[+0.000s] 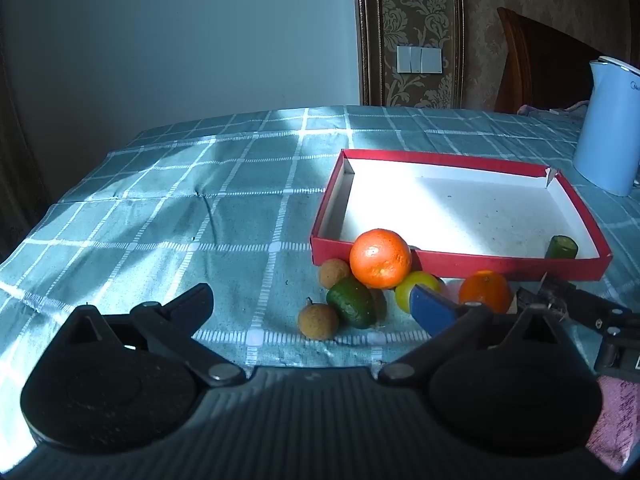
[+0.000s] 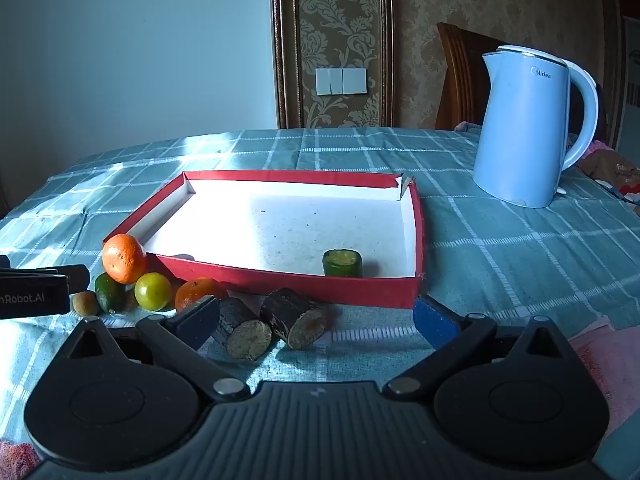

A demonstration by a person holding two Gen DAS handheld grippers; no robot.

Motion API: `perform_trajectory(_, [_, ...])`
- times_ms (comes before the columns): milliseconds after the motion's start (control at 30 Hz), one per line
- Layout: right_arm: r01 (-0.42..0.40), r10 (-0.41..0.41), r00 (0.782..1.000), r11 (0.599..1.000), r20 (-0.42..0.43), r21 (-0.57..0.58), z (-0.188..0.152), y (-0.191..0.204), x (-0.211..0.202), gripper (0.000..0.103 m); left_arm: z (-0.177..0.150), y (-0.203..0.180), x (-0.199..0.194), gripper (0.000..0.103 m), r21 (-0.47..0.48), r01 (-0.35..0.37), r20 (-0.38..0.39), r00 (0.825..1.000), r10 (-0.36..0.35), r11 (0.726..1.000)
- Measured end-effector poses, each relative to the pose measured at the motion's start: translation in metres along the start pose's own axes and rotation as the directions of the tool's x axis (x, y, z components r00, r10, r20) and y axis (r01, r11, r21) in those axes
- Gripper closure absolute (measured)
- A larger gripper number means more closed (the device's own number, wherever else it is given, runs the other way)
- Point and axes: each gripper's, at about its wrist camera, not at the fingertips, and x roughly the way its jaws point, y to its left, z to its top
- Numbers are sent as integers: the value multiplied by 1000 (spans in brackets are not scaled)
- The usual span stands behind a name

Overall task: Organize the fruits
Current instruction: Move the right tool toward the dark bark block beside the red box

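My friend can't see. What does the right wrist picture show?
A red tray on a checked tablecloth holds one green cut piece. Oranges and other fruit sit outside its left corner, two dark cut pieces lie before the open right gripper, and a blue kettle stands behind.

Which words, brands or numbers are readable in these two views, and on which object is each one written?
"Midea": on the light blue electric kettle.
"nRobot.AI", start cut off: on the black left claw body, right wrist view.
Kettle logo in the left wrist view: cut off, unreadable.
Pink cloth print: too blurred to read.
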Motion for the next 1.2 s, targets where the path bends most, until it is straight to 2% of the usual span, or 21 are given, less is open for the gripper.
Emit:
perform_trajectory(133, [5,-5,1000,1000,2,-22,6,1,-1,0,0,5,-7,0,-27,4,28,1000,-3,1000])
perform_trajectory(167, [-1,1,1000,1000,11,-28,4,1,-3,0,-4,2,1,0,-5,-20,18,1000,20,1000])
perform_trajectory(300, [8,-6,1000,999,30,-50,-9,8,-6,0,-9,2,-2,0,-15,-19,14,1000,19,1000])
perform_trajectory(533, [48,-48,998,999,-36,-1,-4,-1,2,0,-10,3,-4,0,-16,-15,34,999,16,1000])
perform_trajectory(1033, [78,-78,995,997,-63,0,-9,-4,5,0,-11,5,-10,0,-24,10,28,1000,-10,1000])
perform_trajectory(1200, [82,-81,994,996,-71,18,-10,-9,5,0,-14,0,-12,0,2,16,28,999,-16,1000])
